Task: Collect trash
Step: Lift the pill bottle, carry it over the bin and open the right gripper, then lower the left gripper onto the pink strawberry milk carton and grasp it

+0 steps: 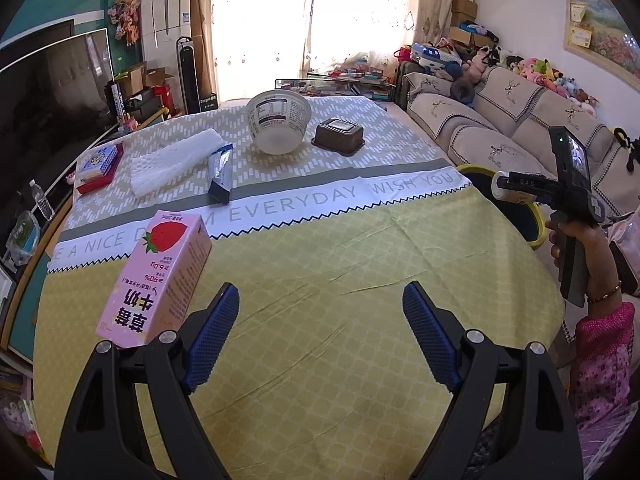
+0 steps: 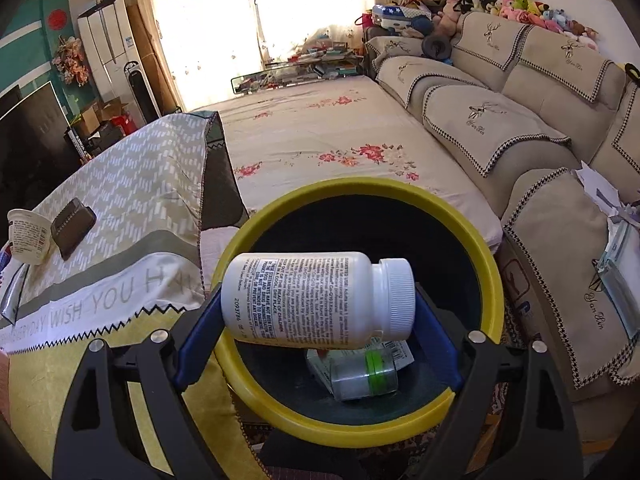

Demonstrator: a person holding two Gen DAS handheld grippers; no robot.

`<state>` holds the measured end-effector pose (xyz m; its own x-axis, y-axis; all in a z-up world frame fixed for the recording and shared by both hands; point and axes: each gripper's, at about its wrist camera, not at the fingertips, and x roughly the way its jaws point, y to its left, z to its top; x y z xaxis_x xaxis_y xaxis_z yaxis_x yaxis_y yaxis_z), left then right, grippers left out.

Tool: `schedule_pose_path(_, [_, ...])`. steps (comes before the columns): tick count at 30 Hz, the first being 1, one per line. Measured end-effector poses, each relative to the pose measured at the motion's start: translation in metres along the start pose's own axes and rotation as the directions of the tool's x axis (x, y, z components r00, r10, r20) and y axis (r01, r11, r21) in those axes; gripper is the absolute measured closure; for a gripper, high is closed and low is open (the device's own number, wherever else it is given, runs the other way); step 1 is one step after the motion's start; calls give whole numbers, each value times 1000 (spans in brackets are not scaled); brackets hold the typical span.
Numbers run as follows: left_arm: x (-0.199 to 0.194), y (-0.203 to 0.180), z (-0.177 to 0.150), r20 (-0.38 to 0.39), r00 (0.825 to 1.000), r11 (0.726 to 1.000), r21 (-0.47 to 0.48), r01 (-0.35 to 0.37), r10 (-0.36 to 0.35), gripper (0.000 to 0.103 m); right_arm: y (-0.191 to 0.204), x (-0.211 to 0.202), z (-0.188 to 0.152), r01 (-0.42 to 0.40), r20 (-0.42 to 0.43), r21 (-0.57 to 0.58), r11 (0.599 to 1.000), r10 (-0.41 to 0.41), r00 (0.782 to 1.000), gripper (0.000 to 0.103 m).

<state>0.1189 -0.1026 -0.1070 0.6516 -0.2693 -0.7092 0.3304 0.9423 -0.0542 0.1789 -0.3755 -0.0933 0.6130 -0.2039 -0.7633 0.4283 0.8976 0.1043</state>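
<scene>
While bin point(image 2: 494, 280) holds jar point(image 2: 366, 376), right claw point(image 2: 318, 320) grips bottle point(image 2: 316, 300).

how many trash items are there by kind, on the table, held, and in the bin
On the table:
cartons: 1, strawberry milk carton
bowls: 1, plastic bowl
trays: 1, brown plastic tray
foam sheets: 1, white foam wrap
wrappers: 1, foil wrapper
Held in the right gripper:
bottles: 1, white pill bottle
In the yellow-rimmed bin:
jars: 1, clear jar with green band
Total: 7
</scene>
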Motion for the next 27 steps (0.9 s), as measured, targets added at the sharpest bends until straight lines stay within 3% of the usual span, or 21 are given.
schedule_pose_path(7, [2, -5, 0, -2, 1000, 1000, 12, 2, -2, 20, -5, -13, -3, -22, 21, 30, 999, 22, 1000, 15])
schedule_pose_path(15, [-1, 9, -7, 4, 1000, 1000, -4, -13, 13, 20, 14, -27, -9, -31, 29, -16, 999, 32, 999, 13])
schedule_pose_path(27, [-5, 95, -16, -4, 988, 987, -53, -154, 155, 12, 40, -43, -17, -66, 26, -79, 995, 68, 997, 13])
